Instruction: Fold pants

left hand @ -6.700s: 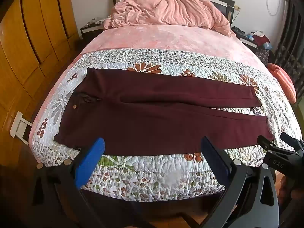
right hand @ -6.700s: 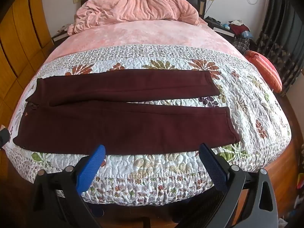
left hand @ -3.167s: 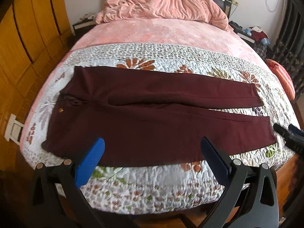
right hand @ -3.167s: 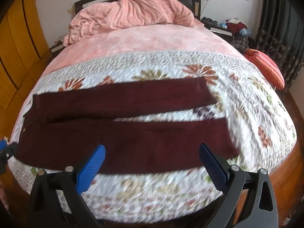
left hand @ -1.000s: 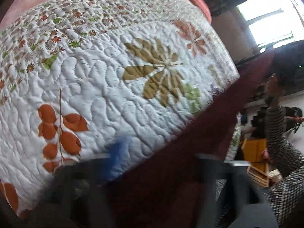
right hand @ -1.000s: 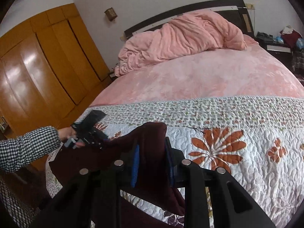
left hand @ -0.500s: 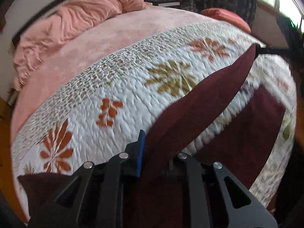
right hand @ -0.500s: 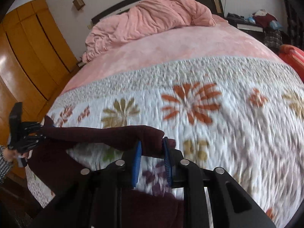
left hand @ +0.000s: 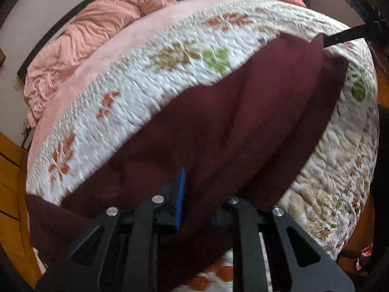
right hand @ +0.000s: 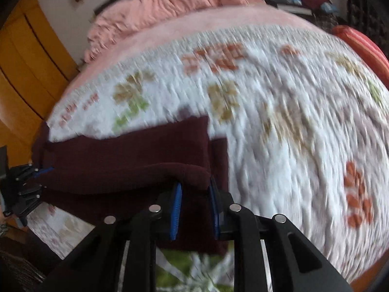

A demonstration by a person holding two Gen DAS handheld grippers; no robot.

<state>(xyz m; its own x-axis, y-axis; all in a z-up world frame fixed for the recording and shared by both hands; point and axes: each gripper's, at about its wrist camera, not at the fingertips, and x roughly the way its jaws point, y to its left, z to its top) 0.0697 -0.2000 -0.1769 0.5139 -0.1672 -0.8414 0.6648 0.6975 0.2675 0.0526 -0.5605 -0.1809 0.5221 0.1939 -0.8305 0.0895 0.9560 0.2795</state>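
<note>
Both tools are clamped on the pants (left hand: 218,126): the left tool (left hand: 194,202) pinches the waist end, the right tool (right hand: 194,206) the cuff end, jaws nearly shut on dark red cloth. From the left tool the pants run toward 1 o'clock across the quilted bed (left hand: 155,77), and the right tool shows there at the far tip. From the right tool they stretch toward 9 o'clock. One leg appears doubled over the other, still slack; judging by this, laying it flat comes next.
</note>
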